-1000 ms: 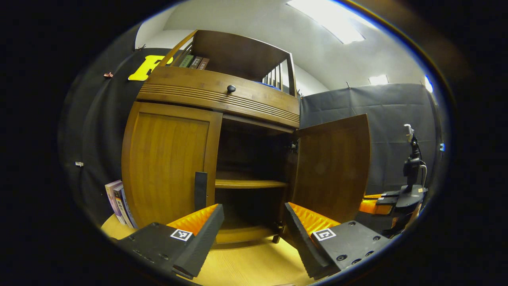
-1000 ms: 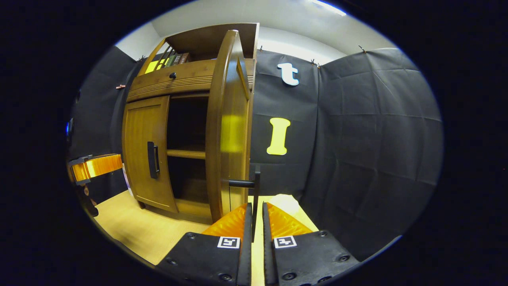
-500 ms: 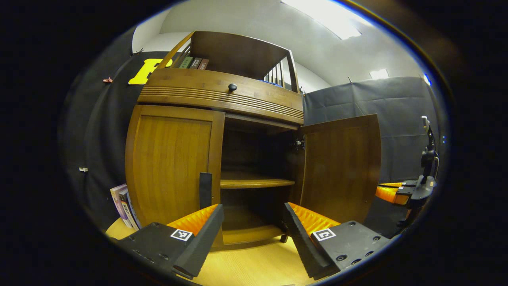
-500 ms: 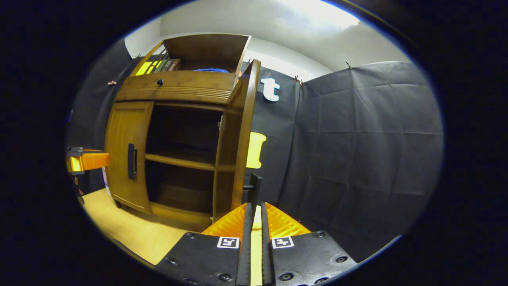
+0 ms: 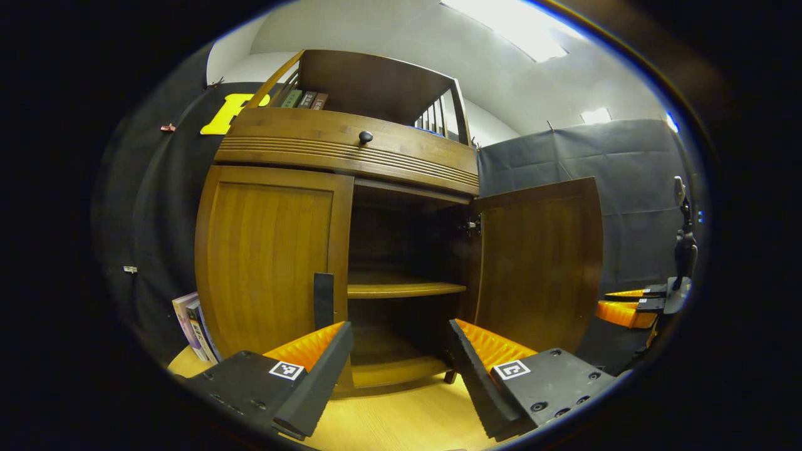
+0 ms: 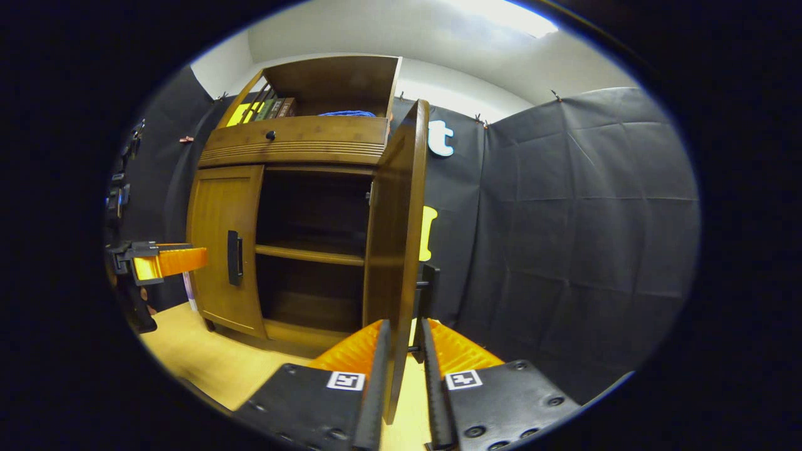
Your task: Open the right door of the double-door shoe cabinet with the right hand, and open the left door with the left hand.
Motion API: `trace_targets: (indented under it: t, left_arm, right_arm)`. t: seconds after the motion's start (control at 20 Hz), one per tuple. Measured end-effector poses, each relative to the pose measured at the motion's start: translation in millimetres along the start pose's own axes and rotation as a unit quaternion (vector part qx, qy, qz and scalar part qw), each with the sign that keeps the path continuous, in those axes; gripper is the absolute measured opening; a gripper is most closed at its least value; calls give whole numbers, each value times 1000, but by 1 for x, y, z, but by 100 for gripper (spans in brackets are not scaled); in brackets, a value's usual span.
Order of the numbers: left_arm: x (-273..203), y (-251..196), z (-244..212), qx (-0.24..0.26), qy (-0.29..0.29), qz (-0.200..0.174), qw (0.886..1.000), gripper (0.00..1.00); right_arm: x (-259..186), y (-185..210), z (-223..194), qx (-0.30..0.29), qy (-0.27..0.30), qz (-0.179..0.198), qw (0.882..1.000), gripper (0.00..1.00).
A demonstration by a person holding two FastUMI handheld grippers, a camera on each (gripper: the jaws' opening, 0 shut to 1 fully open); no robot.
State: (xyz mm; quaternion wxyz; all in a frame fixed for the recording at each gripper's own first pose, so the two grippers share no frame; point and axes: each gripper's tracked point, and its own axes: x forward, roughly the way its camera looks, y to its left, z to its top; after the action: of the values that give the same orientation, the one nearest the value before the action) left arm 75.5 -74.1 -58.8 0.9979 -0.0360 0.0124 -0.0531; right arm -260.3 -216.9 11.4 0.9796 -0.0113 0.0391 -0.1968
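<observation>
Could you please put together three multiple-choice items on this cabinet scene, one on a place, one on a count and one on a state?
1. Where does the round knob sit?
A) on the floor
B) on the drawer front above the doors
C) on the booth wall

2. How many shelf boards cross the open compartment?
A) one
B) three
C) five

3. How is the left door?
A) swung wide open
B) closed
C) lifted off its hinges

Answers:
1 B, the knob sits midway along the ribbed drawer front.
2 A, a single board shows inside.
3 B, it lies flush in the frame, with the open left tongs before its handle.
</observation>
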Motion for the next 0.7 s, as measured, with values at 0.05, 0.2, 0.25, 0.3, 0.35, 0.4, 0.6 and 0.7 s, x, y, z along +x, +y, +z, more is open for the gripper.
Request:
trace_targets:
  t: [0.05,0.2,0.25,0.3,0.35,0.4,0.6,0.7]
  left_arm:
    - [3,4,-2,2,0,0,1000,96]
    - [20,18,-5,2,-1,7,1000,94]
    - [26,22,-5,0,0,9,1000,94]
    - [32,25,-5,-3,0,11,1000,94]
    - [38,30,-6,-4,-2,18,1000,94]
    - [45,37,-6,-2,-5,29,1000,94]
    - [68,79,0,6,-41,85,995,94]
    - [79,92,1,4,-55,97,994,94]
  right_arm:
    - [-4,5,5,5,-7,5,1000,43]
    - [-8,4,15,9,-28,-1,1000,74]
    - [-8,1,16,6,-34,-7,999,85]
    - [-7,0,17,0,-39,-10,999,95]
    - [-7,-1,17,-6,-40,-12,999,97]
    - [-7,-2,16,-11,-39,-13,999,96]
    - [-6,2,15,-19,-41,1,999,96]
    - [-4,0,18,-22,-55,-1,998,96]
